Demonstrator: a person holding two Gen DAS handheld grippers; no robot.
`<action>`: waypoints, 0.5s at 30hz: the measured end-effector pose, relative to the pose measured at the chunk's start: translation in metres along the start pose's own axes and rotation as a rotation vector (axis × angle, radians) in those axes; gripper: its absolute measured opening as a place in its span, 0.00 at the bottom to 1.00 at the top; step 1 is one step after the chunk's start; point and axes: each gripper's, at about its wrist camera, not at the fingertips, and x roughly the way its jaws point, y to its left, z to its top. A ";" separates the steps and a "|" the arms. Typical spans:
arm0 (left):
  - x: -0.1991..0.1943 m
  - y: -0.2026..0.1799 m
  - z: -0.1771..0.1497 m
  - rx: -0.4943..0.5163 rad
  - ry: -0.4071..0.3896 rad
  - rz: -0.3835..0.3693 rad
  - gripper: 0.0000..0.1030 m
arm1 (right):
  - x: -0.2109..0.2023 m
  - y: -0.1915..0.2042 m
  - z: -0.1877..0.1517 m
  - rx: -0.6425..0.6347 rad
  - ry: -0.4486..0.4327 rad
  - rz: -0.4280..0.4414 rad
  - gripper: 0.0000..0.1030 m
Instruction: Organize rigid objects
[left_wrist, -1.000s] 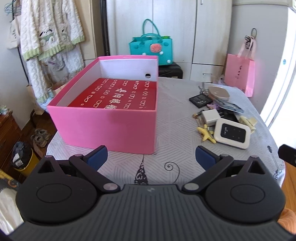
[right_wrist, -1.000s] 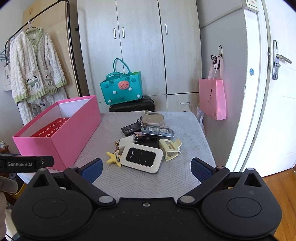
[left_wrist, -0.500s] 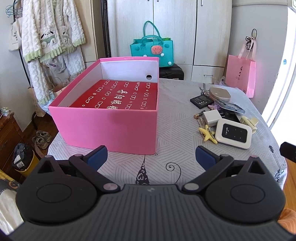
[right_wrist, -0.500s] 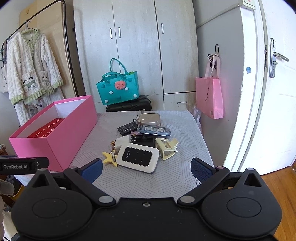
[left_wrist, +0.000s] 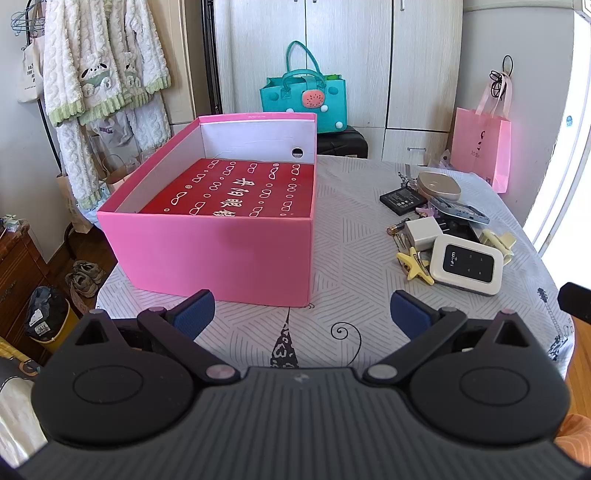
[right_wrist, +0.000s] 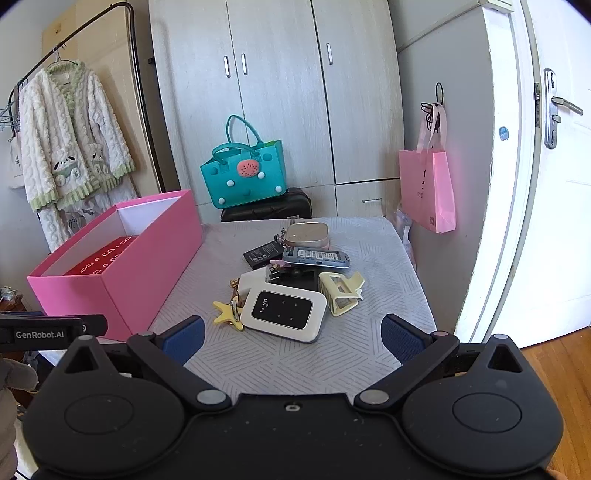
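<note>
An open pink box (left_wrist: 221, 254) with a red floor stands on the table's left; it also shows in the right wrist view (right_wrist: 140, 266). A pile of small items lies to its right: a white wifi router (right_wrist: 283, 314) (left_wrist: 467, 264), a yellow star clip (right_wrist: 226, 312), a cream hair claw (right_wrist: 341, 290), a white charger (left_wrist: 421, 230), a blue-grey device (right_wrist: 316, 257), a black battery (right_wrist: 263, 254) and a beige case (right_wrist: 307, 233). My left gripper (left_wrist: 301, 314) is open and empty in front of the box. My right gripper (right_wrist: 291, 338) is open and empty, just short of the router.
The table wears a grey patterned cloth (left_wrist: 351, 229). A teal bag (right_wrist: 243, 177) sits on a black case behind the table. A pink paper bag (right_wrist: 428, 192) hangs at right by a white door. A robe (right_wrist: 70, 147) hangs on a rack at left.
Both grippers have drawn back and risen slightly, so the box and the pile look a little farther away. Both stay open. Nothing on the table has moved.
</note>
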 end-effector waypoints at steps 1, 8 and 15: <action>0.000 0.000 0.000 0.000 0.001 -0.001 1.00 | 0.000 0.000 0.000 0.001 0.001 -0.001 1.00; 0.000 0.000 -0.001 0.001 0.002 0.000 1.00 | 0.001 -0.002 0.000 0.001 -0.001 -0.004 1.00; 0.001 0.000 -0.002 0.008 0.008 -0.002 1.00 | 0.001 -0.004 0.000 0.037 0.019 0.073 1.00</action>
